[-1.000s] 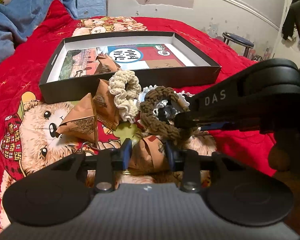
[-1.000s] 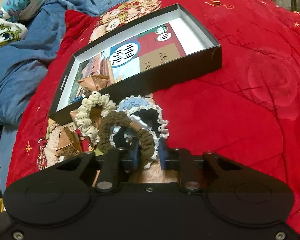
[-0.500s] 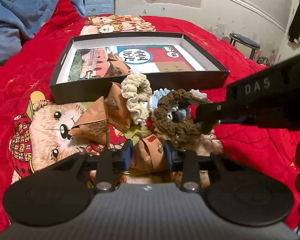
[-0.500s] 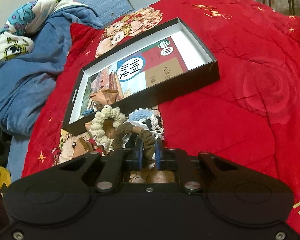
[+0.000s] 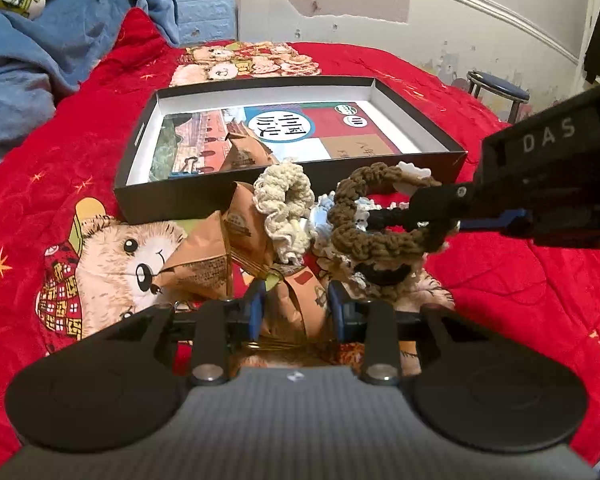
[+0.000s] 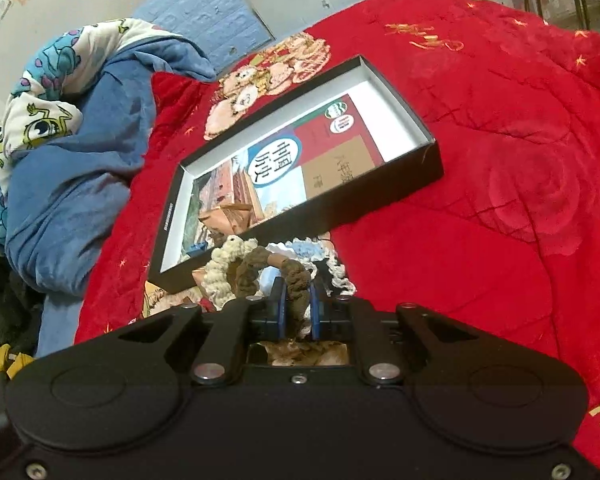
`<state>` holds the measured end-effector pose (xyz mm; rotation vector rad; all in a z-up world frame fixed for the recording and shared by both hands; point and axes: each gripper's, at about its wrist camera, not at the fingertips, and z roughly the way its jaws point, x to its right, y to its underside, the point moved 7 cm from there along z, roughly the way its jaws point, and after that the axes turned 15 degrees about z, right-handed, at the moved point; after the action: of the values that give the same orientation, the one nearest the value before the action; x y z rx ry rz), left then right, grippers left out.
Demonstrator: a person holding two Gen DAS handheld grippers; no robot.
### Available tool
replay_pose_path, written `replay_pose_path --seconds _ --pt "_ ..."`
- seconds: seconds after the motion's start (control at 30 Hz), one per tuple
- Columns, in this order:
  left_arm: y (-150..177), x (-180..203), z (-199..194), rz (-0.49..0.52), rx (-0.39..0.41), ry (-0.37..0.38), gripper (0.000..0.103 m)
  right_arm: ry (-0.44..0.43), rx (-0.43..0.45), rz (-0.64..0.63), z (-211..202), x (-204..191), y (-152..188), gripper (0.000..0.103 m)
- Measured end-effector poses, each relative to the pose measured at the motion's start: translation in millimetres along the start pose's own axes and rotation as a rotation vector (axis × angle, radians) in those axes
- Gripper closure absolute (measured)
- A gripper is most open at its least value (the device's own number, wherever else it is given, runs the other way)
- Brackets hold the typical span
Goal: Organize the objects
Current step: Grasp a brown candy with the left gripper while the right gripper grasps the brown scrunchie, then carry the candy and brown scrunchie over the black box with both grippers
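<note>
Landmark: black box point(image 5: 228, 196), open, on red blanket point(image 5: 500, 280).

- Right gripper point(image 6: 298, 312): clenched on brown scrunchie point(image 5: 364, 236), just in front of the box's near wall.
- Left gripper point(image 5: 296, 312): grasping a brown paper packet point(image 5: 304, 300), nearer than the scrunchies.
- Cream scrunchie point(image 5: 286, 204): against the near wall.
- Two more packets point(image 5: 204, 260): left of it.
- One packet point(image 5: 246, 152): inside the box.
</note>
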<state>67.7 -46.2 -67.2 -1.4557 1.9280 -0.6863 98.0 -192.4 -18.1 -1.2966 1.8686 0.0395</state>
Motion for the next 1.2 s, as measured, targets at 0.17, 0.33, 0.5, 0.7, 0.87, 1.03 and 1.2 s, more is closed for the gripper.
replay_pose_path --seconds 0.17,0.33,0.5,0.7,0.87,1.03,1.2 --pt "-3 -2 -3 -0.001 0.016 -0.009 0.066 -0.031 0.015 -0.014 -6 -6 -1 0.091" --pt "-9 -6 -11 -0.011 0.058 -0.034 0.066 -0.046 0.039 -0.015 -11 -8 -3 0.091" --pt "-17 -10 -21 -0.014 0.112 -0.041 0.066 -0.068 0.071 0.01 -15 -7 -8 0.091" --pt "-21 -13 -25 -0.01 0.14 -0.054 0.066 -0.087 0.09 0.014 -17 -9 -12 0.091" --pt "-22 -15 -28 -0.015 0.154 -0.057 0.066 -0.111 0.097 0.011 -21 -14 -11 0.091" --pt "-27 -18 -35 -0.012 0.174 -0.064 0.066 -0.127 0.131 -0.02 -27 -22 -12 0.091" --pt "-34 -21 -48 -0.005 0.223 -0.077 0.066 -0.258 0.074 0.115 -28 -19 -18 0.091"
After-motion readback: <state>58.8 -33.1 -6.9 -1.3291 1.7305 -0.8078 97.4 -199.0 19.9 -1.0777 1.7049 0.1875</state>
